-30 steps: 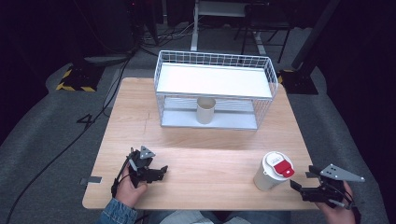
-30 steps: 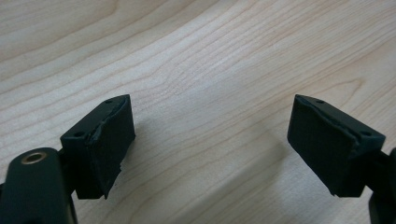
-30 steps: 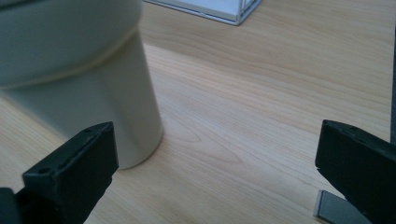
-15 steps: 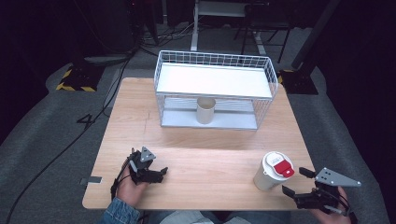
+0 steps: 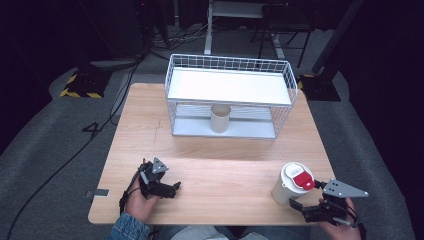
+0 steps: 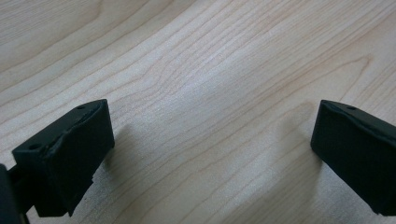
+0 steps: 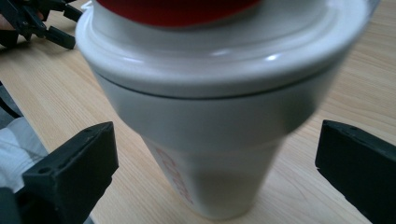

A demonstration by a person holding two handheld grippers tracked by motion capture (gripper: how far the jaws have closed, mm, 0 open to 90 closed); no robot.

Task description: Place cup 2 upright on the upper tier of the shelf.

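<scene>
Pale wooden table (image 5: 225, 170) on grey carpet (image 5: 45, 165), dark room beyond.

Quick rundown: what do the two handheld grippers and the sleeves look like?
Both grippers are black with two blocky black jaws. The right gripper carries a grey three-cornered plate on top; the left gripper has a smaller grey plate and a black cable. A blue denim sleeve covers the left forearm.

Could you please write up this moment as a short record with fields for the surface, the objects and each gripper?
surface: light wooden table
rack: white wire shelf rack, at the far middle of the table
small cup: beige open paper cup, upright under the rack's shelf
large cup: white lidded cup with red label, upright near the right front edge
left gripper: open, low over bare wood
right gripper: open, jaws either side of the large cup, not touching
</scene>
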